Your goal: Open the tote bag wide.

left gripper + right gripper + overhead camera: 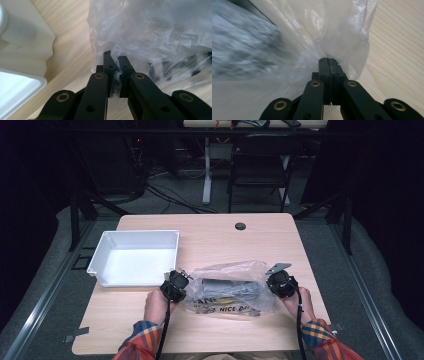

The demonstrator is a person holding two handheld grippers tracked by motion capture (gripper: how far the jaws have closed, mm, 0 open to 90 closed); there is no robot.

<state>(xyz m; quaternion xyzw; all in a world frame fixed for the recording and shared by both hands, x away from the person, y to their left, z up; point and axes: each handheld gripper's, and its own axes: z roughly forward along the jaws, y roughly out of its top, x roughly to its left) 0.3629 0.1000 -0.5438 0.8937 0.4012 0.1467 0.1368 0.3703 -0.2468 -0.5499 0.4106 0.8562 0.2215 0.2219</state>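
A clear plastic bag [227, 287] with black print lies on the wooden table [210, 240], holding a dark grey cylindrical object [230, 289]. My left gripper [175, 286] is at the bag's left end, shut on a fold of the bag's film [116, 53]. My right gripper [281, 284] is at the bag's right end, its jaws pressed together on the bag's film [342, 37]. In the right gripper view the grey object [239, 42] shows blurred through the plastic. The bag is stretched between both grippers.
An empty white tray [105, 251] stands on the table's left half, just behind my left gripper; its corner [22, 42] is close in the left gripper view. A round cable hole [240, 226] sits at the table's back. A dark chair [260, 165] stands beyond the table.
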